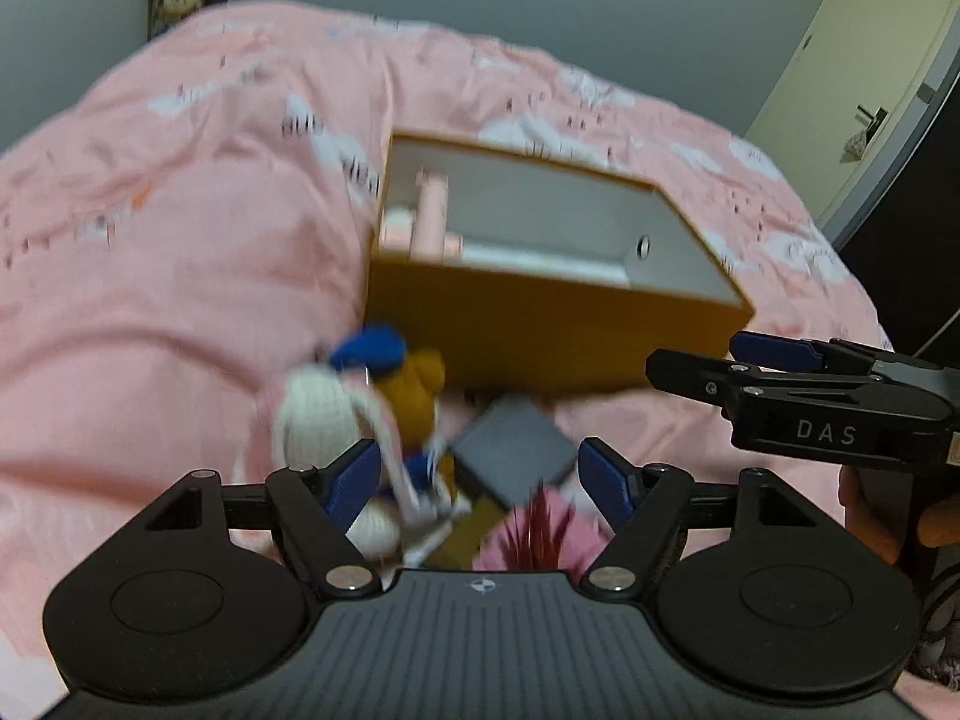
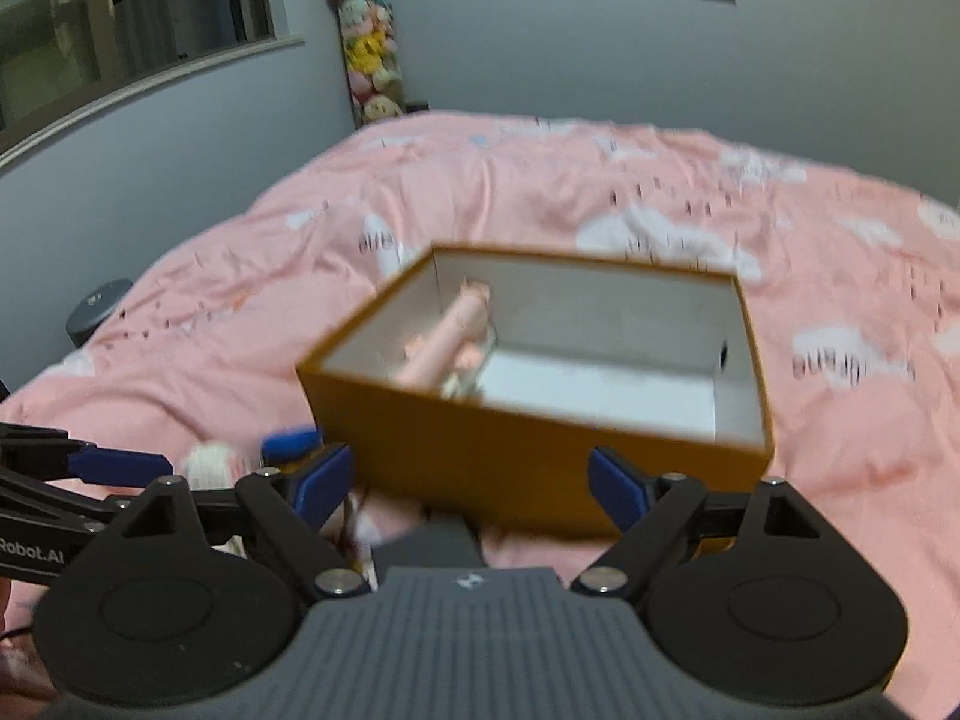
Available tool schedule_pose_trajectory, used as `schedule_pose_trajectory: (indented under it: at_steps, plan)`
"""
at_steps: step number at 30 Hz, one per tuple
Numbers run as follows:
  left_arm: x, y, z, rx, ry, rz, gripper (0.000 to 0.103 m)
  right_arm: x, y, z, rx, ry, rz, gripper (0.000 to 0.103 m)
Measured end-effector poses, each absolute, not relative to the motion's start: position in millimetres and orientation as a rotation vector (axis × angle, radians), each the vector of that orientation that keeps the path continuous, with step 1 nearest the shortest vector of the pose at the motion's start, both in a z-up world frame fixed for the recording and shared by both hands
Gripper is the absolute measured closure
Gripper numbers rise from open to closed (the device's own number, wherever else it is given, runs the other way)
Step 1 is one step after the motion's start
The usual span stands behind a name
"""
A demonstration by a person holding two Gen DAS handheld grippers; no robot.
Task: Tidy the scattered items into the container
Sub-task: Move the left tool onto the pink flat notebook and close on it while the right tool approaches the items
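An orange cardboard box [image 1: 540, 324] with a white inside lies open on the pink bed, and pink items [image 1: 429, 216] lie in its left end. In front of it sit a white knitted plush [image 1: 321, 414], a brown plush with a blue cap [image 1: 408, 390], a grey square case [image 1: 513, 450] and a red tufted thing [image 1: 540, 531]. My left gripper [image 1: 480, 480] hovers open over this pile, its pads pressing on nothing. My right gripper [image 2: 471, 483] is open and empty, in front of the box [image 2: 528, 462]. The pink items [image 2: 447, 342] show inside.
The pink patterned duvet [image 1: 180, 276] covers the whole bed. The right gripper [image 1: 696, 354] reaches in from the right, close to the box's near corner. A column of hanging soft toys [image 2: 369, 54] is on the far wall, and a door [image 1: 852, 90] is at the right.
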State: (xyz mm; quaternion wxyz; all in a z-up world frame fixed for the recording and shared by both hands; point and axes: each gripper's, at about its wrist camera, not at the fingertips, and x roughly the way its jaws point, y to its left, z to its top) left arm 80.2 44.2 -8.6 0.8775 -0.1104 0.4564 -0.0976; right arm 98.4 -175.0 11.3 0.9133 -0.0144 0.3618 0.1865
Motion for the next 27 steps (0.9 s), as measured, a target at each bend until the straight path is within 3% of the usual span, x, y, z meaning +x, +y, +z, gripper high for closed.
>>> schedule_pose_trajectory:
  at_steps: [4,11,20,27]
  plan:
    - [73.1,42.9,-33.3,-0.278,1.047,-0.214,0.026,90.8,-180.4,-12.8,-0.038,0.830,0.357,0.019]
    - [70.4,46.9,-59.0,-0.386,1.140,-0.236,0.027,83.0,-182.9,-50.2,-0.025,0.990,0.371,0.044]
    - [77.1,51.4,-90.3,-0.506,1.245,-0.287,0.027,84.9,-186.2,-58.6,0.003,1.038,0.402,0.046]
    - [80.4,46.7,-106.3,-0.537,1.291,-0.315,0.034,87.1,-186.0,-65.0,0.010,1.059,0.409,0.047]
